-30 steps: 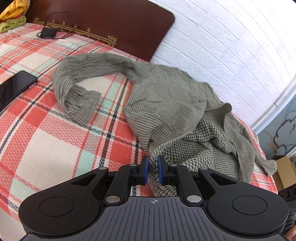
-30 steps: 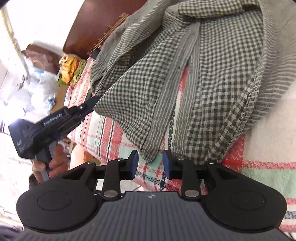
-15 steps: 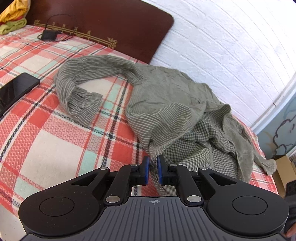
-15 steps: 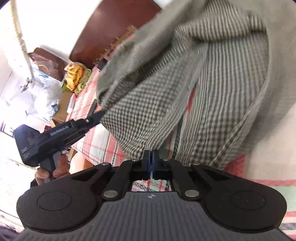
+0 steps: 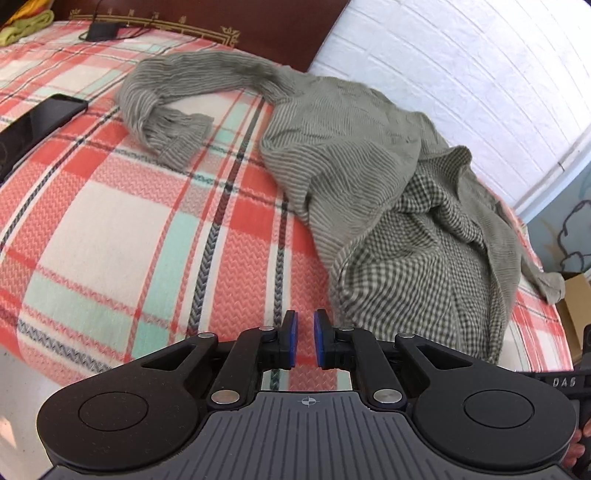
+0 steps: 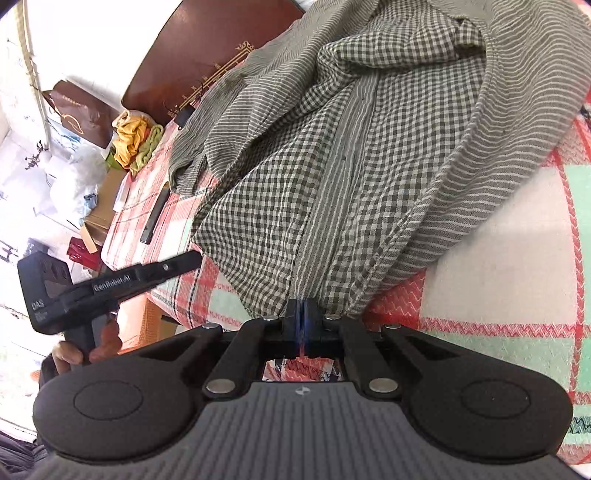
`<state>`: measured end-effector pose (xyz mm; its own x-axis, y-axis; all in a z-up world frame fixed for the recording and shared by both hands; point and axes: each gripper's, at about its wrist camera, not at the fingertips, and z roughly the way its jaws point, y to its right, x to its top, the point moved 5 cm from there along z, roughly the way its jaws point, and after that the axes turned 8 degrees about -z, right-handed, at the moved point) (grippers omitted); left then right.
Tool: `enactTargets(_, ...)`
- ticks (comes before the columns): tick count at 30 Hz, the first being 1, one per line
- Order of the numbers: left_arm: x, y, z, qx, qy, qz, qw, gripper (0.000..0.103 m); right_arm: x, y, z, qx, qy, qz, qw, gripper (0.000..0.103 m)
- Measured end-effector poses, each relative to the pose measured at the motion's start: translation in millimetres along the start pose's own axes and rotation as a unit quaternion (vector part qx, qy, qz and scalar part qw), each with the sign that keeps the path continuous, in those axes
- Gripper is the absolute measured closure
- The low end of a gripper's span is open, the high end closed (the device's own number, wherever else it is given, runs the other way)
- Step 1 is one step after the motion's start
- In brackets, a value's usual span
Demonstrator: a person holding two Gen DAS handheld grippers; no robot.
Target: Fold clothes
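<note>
Shirt: grey-green striped outside, checked lining showing, lying crumpled on the plaid bed cover. Landmark for positions: the dark wooden headboard.

- Shirt body sits on the side of the bed next to the white brick wall, starting just below the headboard's corner and running away from it toward the bed's near edge.
- One sleeve curls out from the body along the headboard side, its cuff doubled back on the cover.
- Other sleeve trails off at the end farthest from the headboard, near a cardboard box.
- Checked inner face is exposed where the front is flipped open, at the hem end away from the headboard.

Left gripper: blue pads parted with a narrow gap, nothing between them. It hangs over bare cover just beside the checked hem, not touching cloth. In the right wrist view the same tool appears off the bed edge, held by a hand.

Right gripper: jaws clenched together on the shirt's hem, at the striped placket strip between the two checked panels; cloth rises straight from the pinch toward the headboard.

Other items:
- black phone flat on the cover, between headboard and near edge
- black charger with cable close against the headboard
- yellow and green cloths heaped at the headboard's far end.
</note>
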<state>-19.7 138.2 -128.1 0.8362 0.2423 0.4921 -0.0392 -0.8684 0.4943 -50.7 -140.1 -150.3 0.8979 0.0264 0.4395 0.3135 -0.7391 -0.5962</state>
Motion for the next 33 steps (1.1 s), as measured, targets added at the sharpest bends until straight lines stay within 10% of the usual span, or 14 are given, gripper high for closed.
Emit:
enactTargets(12,39,55,6,0.007,0.074,0.139,0.9875,0.054,-6,6,-6,0.006,0.001,0.007,1.000,0.098)
enactTargets(21,35,70,56,0.042,0.033,0.204,0.9776,0.054,-8,10,-9,0.009,0.000,0.017,1.000,0.096)
enactTargets(22,35,68,61,0.052,0.030,0.200,0.9780,0.065,-8,10,-9,0.009,0.000,0.017,1.000,0.096)
enactTargets(23,36,64,64,0.059,0.026,0.192,0.9792,0.098,-7,9,-9,0.009,0.000,0.017,1.000,0.095)
enactTargets(24,37,60,65,0.060,0.021,0.177,0.9821,0.103,-7,9,-9,0.010,-0.001,0.017,1.000,0.094)
enactTargets(33,23,34,24,0.062,0.048,0.098,0.9921,0.103,-1,-1,-22,-0.004,0.022,-0.033,0.999,0.073)
